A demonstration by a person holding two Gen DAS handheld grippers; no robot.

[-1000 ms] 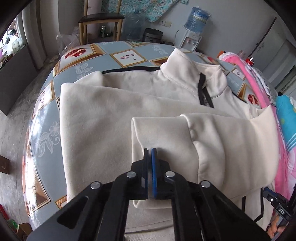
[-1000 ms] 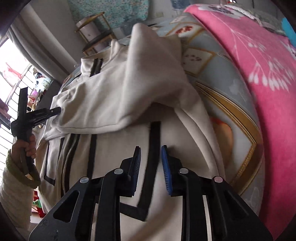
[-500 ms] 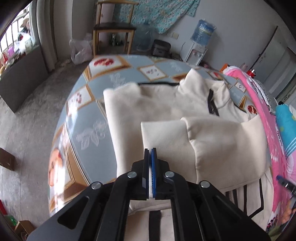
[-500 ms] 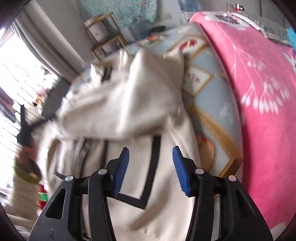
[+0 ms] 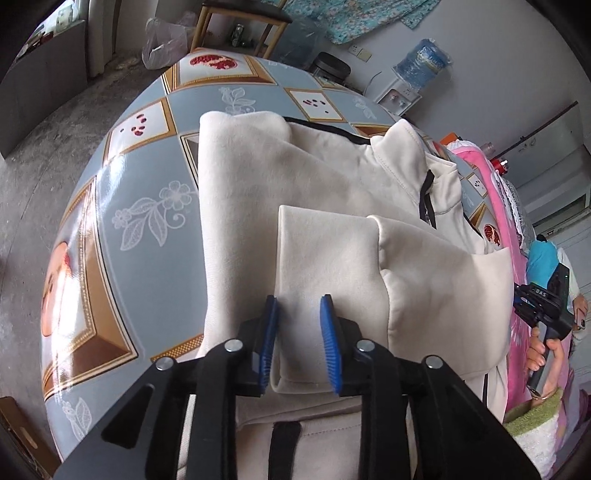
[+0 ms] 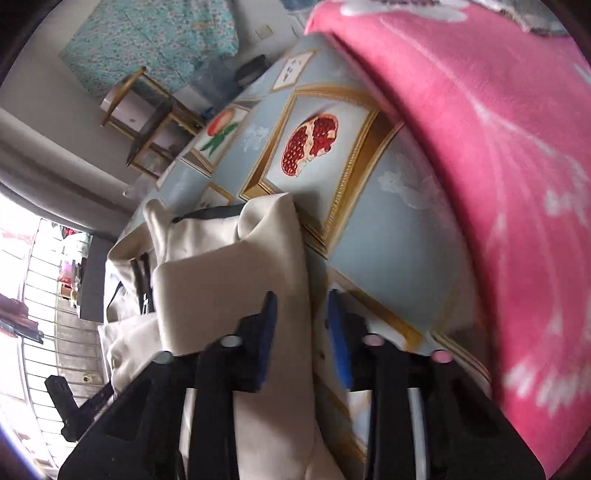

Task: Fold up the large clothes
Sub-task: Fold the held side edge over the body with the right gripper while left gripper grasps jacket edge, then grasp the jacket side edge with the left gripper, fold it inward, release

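Two tools frame the moment, and I read both as standing apart with nothing clamped. Nearest in my left wrist view, the left tool [image 5: 298, 345] has its blue pads [image 5: 269, 332] spread to either side of the folded sleeve cuff [image 5: 325, 266], which lies slack between them; I judge the cuff is laid here so the sleeve crosses the chest and narrows the garment. My left tool points forward and slightly down along the sleeve, low over the cloth. Beyond the cuff, the cream jacket [image 5: 258, 192] lies spread on the patterned desk [image 5: 147, 177], collar [image 5: 402, 155] away from me, one side already turned in to a straight edge. Farther right in that view, my other hand [image 5: 543, 350] grips the handle of the right tool, held well apart from the left one beside the pink blanket [image 5: 506, 206].

In my right wrist view, the right tool [image 6: 301, 336] is rolled to one side, jaws apart, straddling the outer fold of the jacket [image 6: 236, 295] near the desk [image 6: 399, 229] edge; whether a pad touches cloth I cannot tell, since the view is blurred. Past it lie the bare desk and the pink blanket [image 6: 480, 129] heaped alongside. A chair [image 5: 240, 22] and water dispenser [image 5: 417, 70] stand at the far wall.
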